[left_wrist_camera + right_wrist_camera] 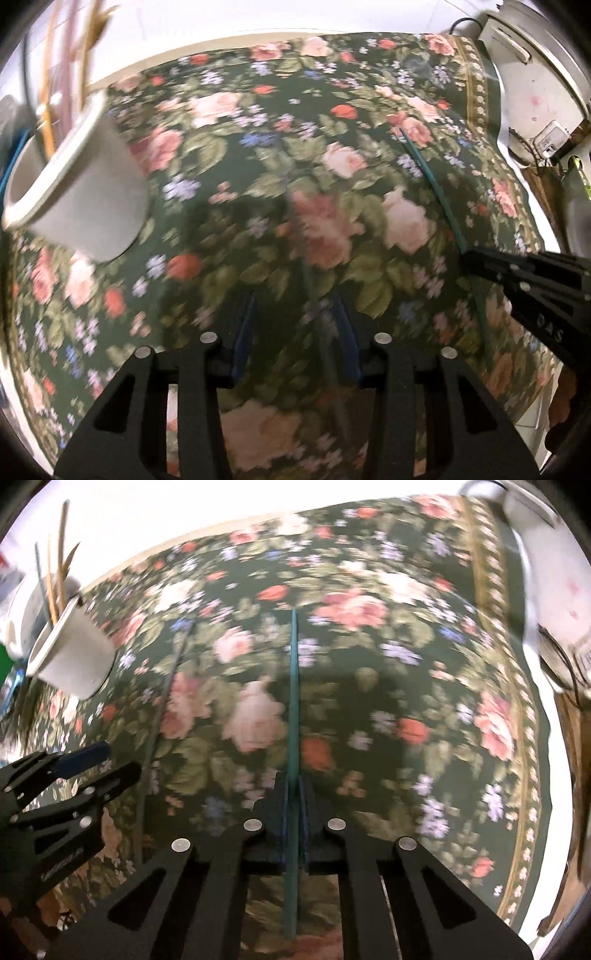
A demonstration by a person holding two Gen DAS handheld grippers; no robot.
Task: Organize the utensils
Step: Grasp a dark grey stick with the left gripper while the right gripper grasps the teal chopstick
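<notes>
Now, view by view.
Left wrist view: your left gripper hangs unclenched, grasping nothing; white cup of sticks stands at the left.
Right wrist view: your right gripper is clenched on a green chopstick; another thin stick lies on the floral tablecloth.
Progress: partway, I judge; both await the cup.

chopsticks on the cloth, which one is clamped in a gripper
The teal chopstick, running up the middle of the right wrist view, clamped in the shut right gripper. The darker chopstick lies loose on the floral cloth, left of it.
</notes>
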